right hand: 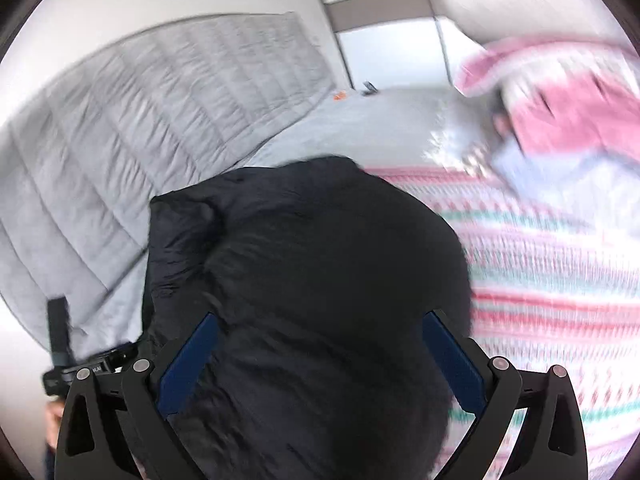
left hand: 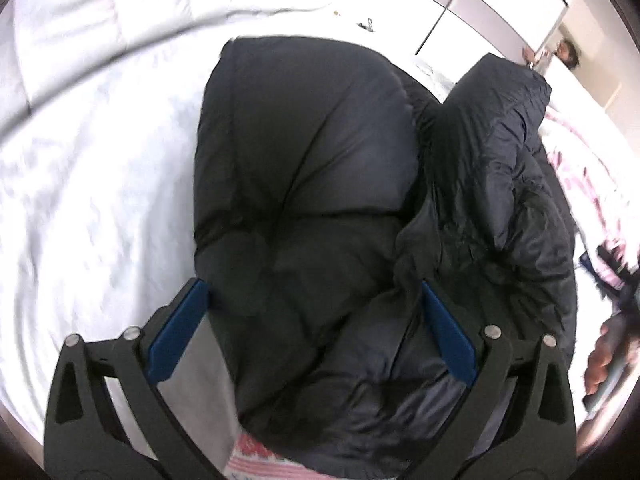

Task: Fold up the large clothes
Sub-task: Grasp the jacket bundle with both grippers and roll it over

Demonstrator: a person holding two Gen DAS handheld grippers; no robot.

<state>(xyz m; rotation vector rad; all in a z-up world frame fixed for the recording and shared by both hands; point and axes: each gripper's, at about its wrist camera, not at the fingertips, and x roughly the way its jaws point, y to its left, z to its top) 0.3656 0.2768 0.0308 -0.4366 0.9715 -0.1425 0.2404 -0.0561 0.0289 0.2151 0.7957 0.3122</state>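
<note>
On the white bed [left hand: 80, 184] lies a big black puffy coat [left hand: 304, 168]. It sits in the middle of the bed, and it is folded over in a fat, soft lump. One part of the coat sticks up at the far right side, and it looks shiny and wrinkled.

The left gripper [left hand: 314, 296] is just above the near end of the coat. Its two blue fingers [left hand: 180, 328] are wide apart. The coat fills the whole gap between them. The fingers are not squeezing the coat. I cannot tell if they touch it at the sides.

The right gripper [right hand: 320, 328] is over the coat [right hand: 304, 264] too. Its blue fingers [right hand: 188, 360] are also wide apart, with the black coat between them. They are not pinching it. This view is blurry, so small things are hard to see.

Beside the coat in the right view is a striped blanket [right hand: 560, 280] with pink, green and white lines. A pink and white cloth [right hand: 568, 96] is farther back, all blurred. A grey quilt [right hand: 152, 112] lies on the left side of that view.

A bit of the striped blanket [left hand: 260, 460] peeks out under the coat in the left view. Far back there is a white wall with a dark stripe [right hand: 380, 10].
</note>
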